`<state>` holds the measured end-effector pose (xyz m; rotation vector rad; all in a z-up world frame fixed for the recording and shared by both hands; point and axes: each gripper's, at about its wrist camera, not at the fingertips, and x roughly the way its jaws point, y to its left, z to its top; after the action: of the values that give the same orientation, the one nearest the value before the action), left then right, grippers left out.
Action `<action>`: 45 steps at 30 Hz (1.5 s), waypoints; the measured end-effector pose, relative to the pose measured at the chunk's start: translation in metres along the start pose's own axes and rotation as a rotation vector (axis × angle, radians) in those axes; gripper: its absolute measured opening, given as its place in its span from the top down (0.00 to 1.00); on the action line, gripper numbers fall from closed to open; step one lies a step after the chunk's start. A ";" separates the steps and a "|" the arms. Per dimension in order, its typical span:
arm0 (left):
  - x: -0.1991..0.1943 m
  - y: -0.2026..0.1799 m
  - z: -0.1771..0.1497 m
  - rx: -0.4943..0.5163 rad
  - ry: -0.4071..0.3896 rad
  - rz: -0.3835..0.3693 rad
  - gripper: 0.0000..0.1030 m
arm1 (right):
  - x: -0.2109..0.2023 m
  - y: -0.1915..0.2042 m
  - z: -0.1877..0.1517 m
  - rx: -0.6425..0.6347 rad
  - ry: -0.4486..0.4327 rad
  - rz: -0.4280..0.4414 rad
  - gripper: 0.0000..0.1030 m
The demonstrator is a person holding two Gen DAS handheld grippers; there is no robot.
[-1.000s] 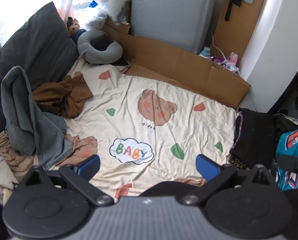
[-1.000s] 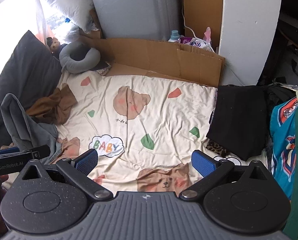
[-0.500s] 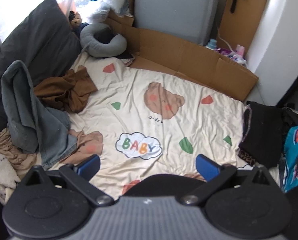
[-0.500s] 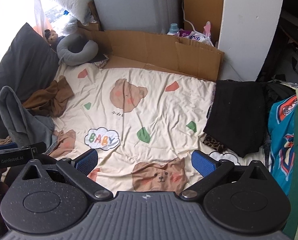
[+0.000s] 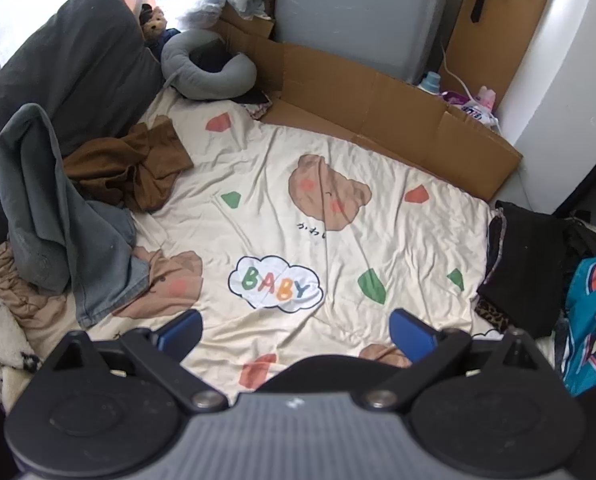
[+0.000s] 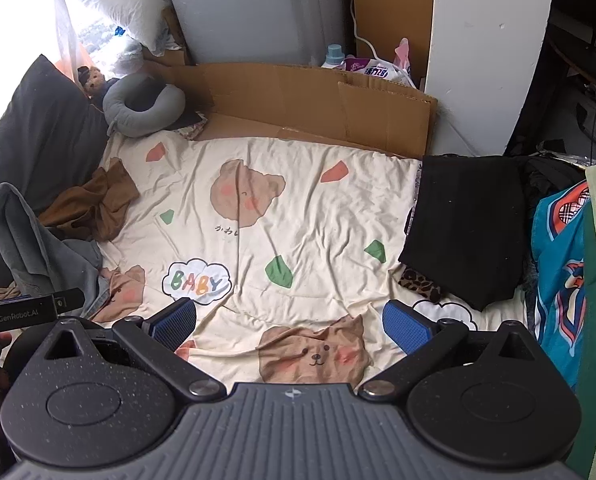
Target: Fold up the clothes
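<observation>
Unfolded clothes lie heaped at the left of a cream bear-print sheet (image 5: pixel 338 208) (image 6: pixel 306 216): a grey denim garment (image 5: pixel 57 216) (image 6: pixel 29 240), a crumpled brown garment (image 5: pixel 125 168) (image 6: pixel 93 204) and a tan one (image 5: pixel 13 280). A folded black garment (image 5: pixel 526 264) (image 6: pixel 466 224) rests at the sheet's right edge, over a leopard-print piece (image 6: pixel 420 285). My left gripper (image 5: pixel 295 330) hovers open above the sheet's near edge, holding nothing. My right gripper (image 6: pixel 289 322) is open too, above a bear print, empty. The left gripper's body (image 6: pixel 29 308) shows at the right wrist view's left edge.
Flattened cardboard (image 5: pixel 378 100) (image 6: pixel 310 100) lines the far side before a grey cabinet (image 5: pixel 362 12). A dark cushion (image 5: pixel 73 68), a grey neck pillow (image 5: pixel 205 76) and a small teddy (image 5: pixel 153 24) sit at the far left. Teal patterned fabric (image 5: pixel 590 312) (image 6: pixel 558 264) hangs at right beside a white pillar (image 6: pixel 482 52).
Both grippers have drifted slightly, so the sheet and clothes sit a little lower and further right in the left wrist view. Both stay open and empty; no garment has moved.
</observation>
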<state>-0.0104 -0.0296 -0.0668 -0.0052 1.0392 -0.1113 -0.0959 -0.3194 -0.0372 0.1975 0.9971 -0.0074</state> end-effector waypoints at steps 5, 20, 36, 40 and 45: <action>0.000 -0.003 0.000 0.009 -0.019 0.012 0.06 | 0.000 -0.003 0.001 0.009 0.002 -0.003 0.01; -0.010 -0.005 -0.001 0.009 -0.026 0.007 0.08 | -0.001 -0.010 0.001 0.023 0.001 -0.007 0.01; -0.037 -0.007 -0.003 0.025 -0.061 0.023 0.14 | -0.003 -0.009 0.000 0.021 -0.001 0.004 0.01; -0.039 -0.008 -0.004 0.030 -0.060 0.020 0.14 | -0.005 -0.010 -0.001 0.024 -0.003 0.006 0.01; -0.039 -0.009 -0.005 0.032 -0.061 0.024 0.14 | -0.005 -0.011 -0.002 0.031 -0.002 0.014 0.01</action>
<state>-0.0352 -0.0341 -0.0348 0.0322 0.9761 -0.1056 -0.1015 -0.3304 -0.0355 0.2331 0.9936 -0.0107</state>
